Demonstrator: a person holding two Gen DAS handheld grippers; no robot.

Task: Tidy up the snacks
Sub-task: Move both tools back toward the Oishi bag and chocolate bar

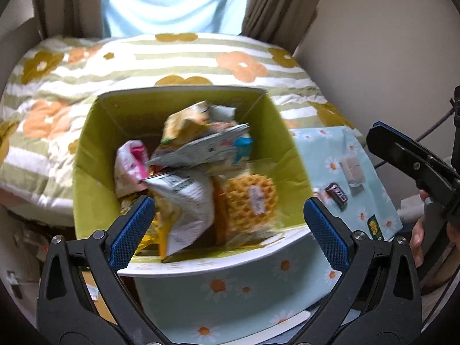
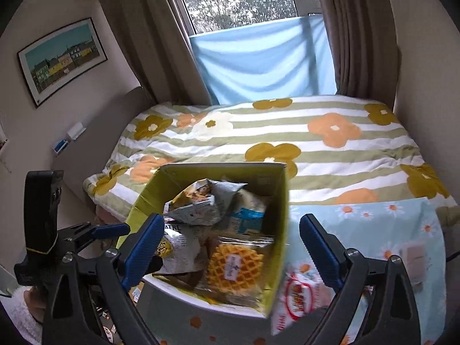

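While tilted downward, both claws, left claw [image 1: 228, 230] and right claw [image 2: 231, 247], gape over the snack box [image 1: 95, 143]

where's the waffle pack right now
The waffle pack lies inside the green box, at its near right corner beside a white snack bag, in both wrist views.

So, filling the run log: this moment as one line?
left hand-held gripper: open, empty | right hand-held gripper: open, empty | box: snacks inside

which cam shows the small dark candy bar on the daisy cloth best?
Left wrist: the dark candy bar lies in plain sight right of the green box. Right wrist shows no sign of it.
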